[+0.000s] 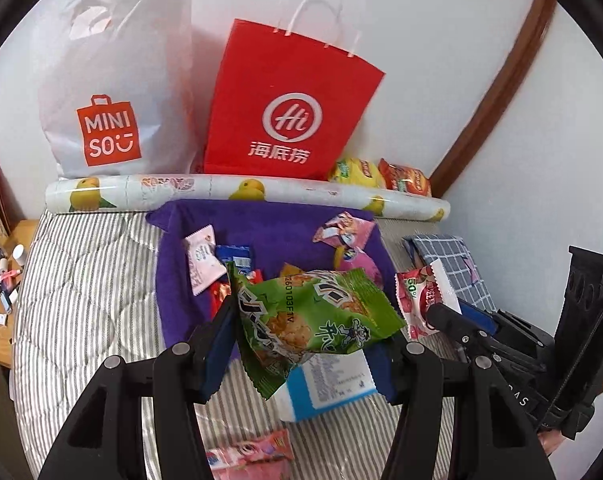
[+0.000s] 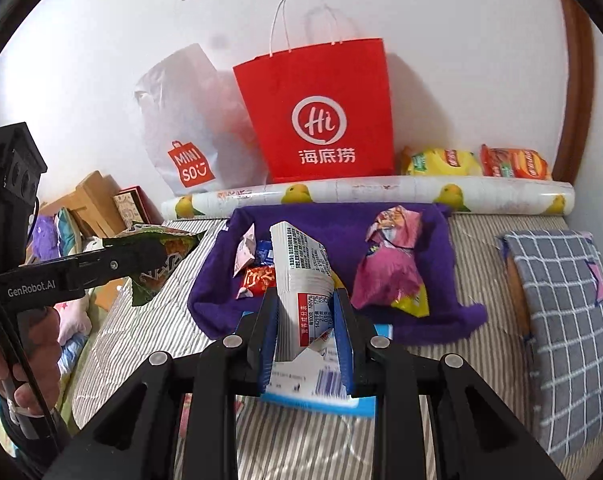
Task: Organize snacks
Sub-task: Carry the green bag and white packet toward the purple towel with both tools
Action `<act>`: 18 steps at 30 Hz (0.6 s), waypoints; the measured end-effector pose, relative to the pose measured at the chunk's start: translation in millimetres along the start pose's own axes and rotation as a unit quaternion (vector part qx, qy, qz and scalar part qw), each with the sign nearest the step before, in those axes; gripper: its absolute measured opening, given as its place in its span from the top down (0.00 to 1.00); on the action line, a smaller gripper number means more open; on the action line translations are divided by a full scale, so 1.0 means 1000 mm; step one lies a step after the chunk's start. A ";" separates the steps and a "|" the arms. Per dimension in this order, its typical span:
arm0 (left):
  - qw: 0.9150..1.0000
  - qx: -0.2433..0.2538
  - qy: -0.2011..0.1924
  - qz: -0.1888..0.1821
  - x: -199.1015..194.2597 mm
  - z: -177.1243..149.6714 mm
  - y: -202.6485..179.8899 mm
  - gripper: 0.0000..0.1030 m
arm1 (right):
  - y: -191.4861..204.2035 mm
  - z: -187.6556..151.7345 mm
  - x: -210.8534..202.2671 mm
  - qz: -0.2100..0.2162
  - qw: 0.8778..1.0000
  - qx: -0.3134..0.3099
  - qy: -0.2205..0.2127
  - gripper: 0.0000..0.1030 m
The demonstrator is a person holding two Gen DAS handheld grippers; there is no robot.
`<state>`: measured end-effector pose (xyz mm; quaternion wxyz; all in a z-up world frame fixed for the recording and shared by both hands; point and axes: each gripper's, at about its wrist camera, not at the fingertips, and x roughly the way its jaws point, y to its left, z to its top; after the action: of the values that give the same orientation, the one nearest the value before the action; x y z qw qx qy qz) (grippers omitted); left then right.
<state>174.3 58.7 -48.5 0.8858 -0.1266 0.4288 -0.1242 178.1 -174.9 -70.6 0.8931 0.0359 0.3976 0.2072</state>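
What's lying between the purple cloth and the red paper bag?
A lemon-print roll lies between the purple cloth and the red paper bag, clearest in the right wrist view.

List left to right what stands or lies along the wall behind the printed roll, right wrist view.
White plastic MINISO bag → red paper Haidilao bag with white cord handles → yellow snack packet → orange-red snack packet.

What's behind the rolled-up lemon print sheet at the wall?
Behind the lemon-print roll stand a red paper bag and a white Miniso bag, plus yellow and orange snack packets. The bags' insides are hidden.
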 end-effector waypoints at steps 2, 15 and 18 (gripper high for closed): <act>1.000 -0.006 0.002 0.004 0.006 0.005 0.006 0.46 | 0.000 0.006 0.010 0.001 1.000 -0.003 0.003 0.74; 0.999 -0.037 0.006 0.021 0.041 0.034 0.034 0.46 | -0.015 0.054 0.058 0.010 1.000 -0.005 0.007 0.74; 0.998 -0.049 0.018 0.025 0.055 0.040 0.040 0.46 | -0.019 0.063 0.073 0.014 1.000 -0.003 0.013 0.74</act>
<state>242.8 82.6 -77.7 0.8736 -0.1572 0.4530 -0.0830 273.9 -157.1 -82.3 0.8852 0.0367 0.4076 0.2214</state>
